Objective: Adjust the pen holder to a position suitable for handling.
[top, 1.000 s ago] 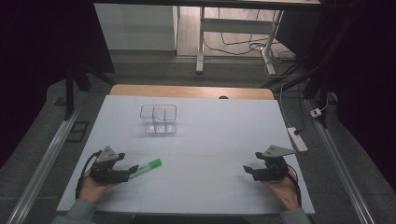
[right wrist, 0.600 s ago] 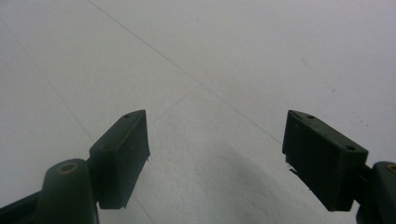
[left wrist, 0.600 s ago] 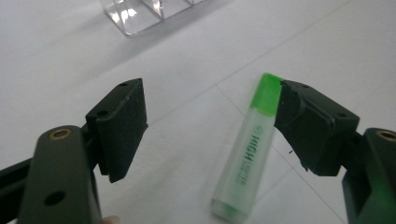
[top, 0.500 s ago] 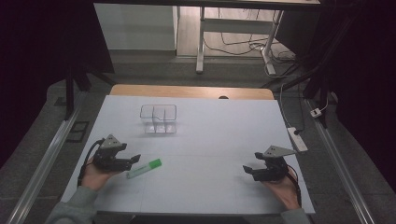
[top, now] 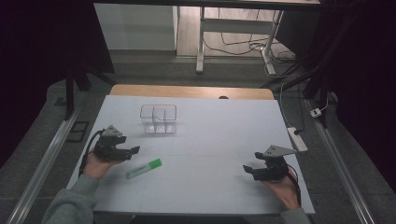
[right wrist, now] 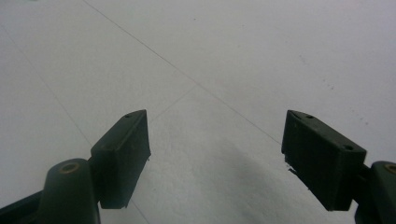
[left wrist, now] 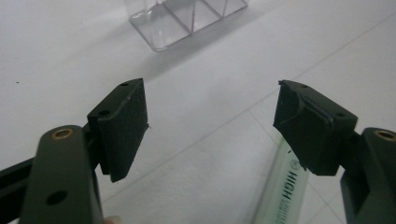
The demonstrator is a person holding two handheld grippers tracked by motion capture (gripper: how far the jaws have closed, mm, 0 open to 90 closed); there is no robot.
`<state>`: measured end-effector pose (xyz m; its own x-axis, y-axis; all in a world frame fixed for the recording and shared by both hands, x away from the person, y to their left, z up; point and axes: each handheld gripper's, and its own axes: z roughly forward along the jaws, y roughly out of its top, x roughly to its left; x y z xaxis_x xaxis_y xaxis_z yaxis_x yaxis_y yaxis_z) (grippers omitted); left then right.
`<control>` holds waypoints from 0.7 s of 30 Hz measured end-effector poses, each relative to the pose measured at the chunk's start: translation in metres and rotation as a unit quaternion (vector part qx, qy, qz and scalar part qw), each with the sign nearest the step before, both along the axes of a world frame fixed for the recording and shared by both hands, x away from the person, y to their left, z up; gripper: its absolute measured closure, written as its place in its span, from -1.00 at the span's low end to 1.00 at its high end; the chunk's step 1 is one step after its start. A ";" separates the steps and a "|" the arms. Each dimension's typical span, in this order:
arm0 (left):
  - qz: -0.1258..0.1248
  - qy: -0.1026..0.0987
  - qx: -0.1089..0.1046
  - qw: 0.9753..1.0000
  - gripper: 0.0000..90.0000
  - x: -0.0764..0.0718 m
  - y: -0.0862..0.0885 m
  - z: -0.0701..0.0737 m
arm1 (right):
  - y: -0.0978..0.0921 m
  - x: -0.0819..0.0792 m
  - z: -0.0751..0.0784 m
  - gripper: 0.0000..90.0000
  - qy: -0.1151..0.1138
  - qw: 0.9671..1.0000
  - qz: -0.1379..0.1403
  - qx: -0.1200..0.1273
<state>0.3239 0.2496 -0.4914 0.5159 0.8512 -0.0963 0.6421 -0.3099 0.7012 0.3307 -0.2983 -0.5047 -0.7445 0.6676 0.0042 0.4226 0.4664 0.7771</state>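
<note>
left gripper (top: 132, 150): jaws wide apart and empty; bring them down over the highlighter, one jaw on each long side
highlighter (top: 143, 168): flat on the counter (top: 210, 135), just right of and nearer you than those jaws
clear tray (top: 158, 118): farther back, well apart
right gripper (top: 248, 169): jaws apart, empty
change: your left hand has moved forward and up from the near edge; marker and right hand haven't shifted

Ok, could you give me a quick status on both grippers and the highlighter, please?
Left gripper open, just above-left of the green highlighter, not touching. Right gripper open, empty. Highlighter flat on the table; clear organizer beyond, path unobstructed.
</note>
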 end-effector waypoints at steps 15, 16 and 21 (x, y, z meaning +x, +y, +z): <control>0.012 0.010 0.020 1.000 -0.38 0.032 0.005 0.001 | 0.001 0.001 -0.002 -0.49 0.007 1.000 0.003 -0.008; 0.014 0.011 0.020 1.000 -0.38 0.034 0.005 0.001 | 0.001 0.001 -0.002 -0.49 0.007 1.000 0.004 -0.008; 0.021 0.010 0.013 1.000 -0.35 0.044 0.006 0.003 | 0.001 0.000 -0.002 -0.49 0.008 1.000 0.003 -0.007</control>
<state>0.3678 0.2559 -0.4879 0.4784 0.8741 -0.0844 0.6684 -0.3001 0.6806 0.3310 -0.2971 -0.5069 -0.7486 0.6630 0.0065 0.4316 0.4799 0.7638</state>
